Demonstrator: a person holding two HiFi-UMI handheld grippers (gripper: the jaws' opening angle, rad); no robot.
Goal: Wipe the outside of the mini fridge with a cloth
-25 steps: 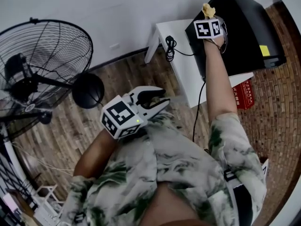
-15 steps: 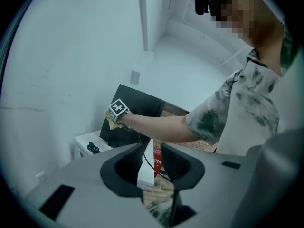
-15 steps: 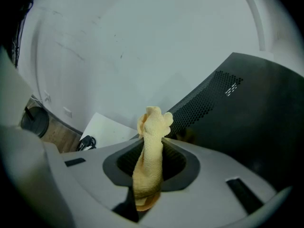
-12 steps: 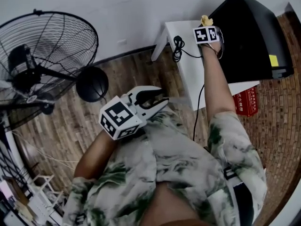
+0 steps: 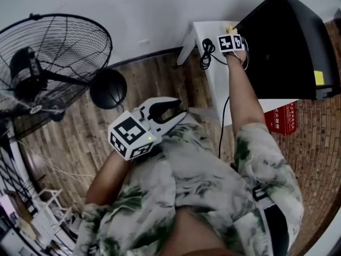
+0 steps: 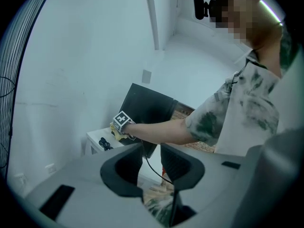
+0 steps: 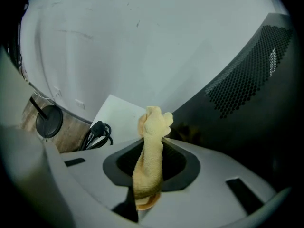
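Left gripper (image 5: 169, 111): white shell, black jaws, marker cube (image 5: 130, 136) with black-white squares, green LED (image 5: 151, 138) lit. Right gripper (image 5: 230, 32): same white build, same cube. Both bodies pale grey in own gripper views, dark recess round jaws. Shirt (image 5: 202, 180): short sleeves, white with grey-green marbled print. Black camera (image 6: 203, 4) on head.

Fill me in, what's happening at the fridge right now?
A person works with a gripper in each hand. The right gripper is shut on a yellow cloth, held up by the vented side of the black mini fridge on the white table; contact can't be confirmed. A coiled cord lies nearby. The left gripper is open and empty, near the person's chest.
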